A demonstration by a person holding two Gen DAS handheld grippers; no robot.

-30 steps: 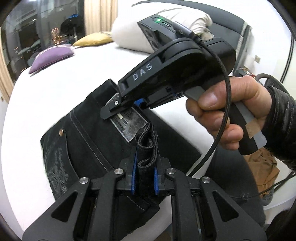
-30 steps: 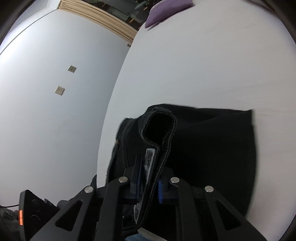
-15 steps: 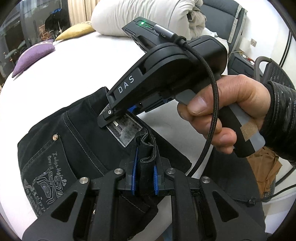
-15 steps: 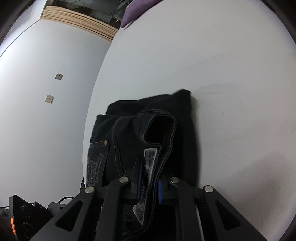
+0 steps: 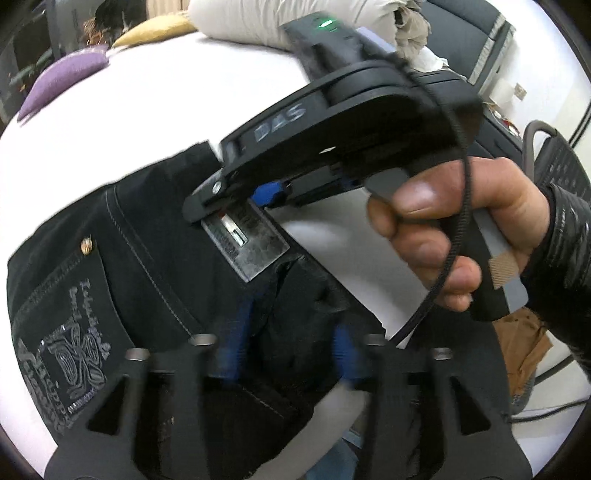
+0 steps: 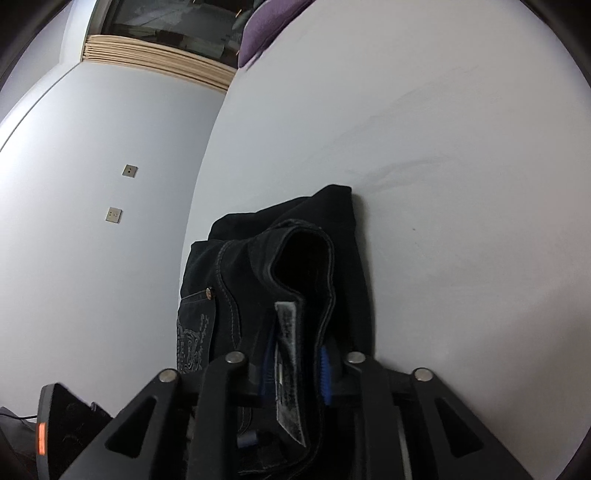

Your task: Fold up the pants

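Black jeans point(image 5: 147, 266) lie folded on the white bed point(image 5: 110, 122), back pocket embroidery and grey waist label point(image 5: 247, 240) facing up. My left gripper point(image 5: 291, 350) has its jaws spread apart around the waistband, blurred by motion. My right gripper point(image 5: 225, 195) shows in the left wrist view, held by a hand, its tip at the label. In the right wrist view my right gripper point(image 6: 295, 369) is shut on the jeans' waistband point(image 6: 306, 273) beside the label point(image 6: 290, 354).
A purple cushion point(image 5: 62, 77), a yellow cushion point(image 5: 155, 29) and a white rolled duvet point(image 5: 266, 22) sit at the bed's far side. A grey chair point(image 5: 480, 40) stands at the right. A white wall point(image 6: 92, 184) runs left of the bed.
My left gripper's jaws have opened off the waistband fold. The jeans have come down flatter onto the bed. My right gripper still holds the waistband.
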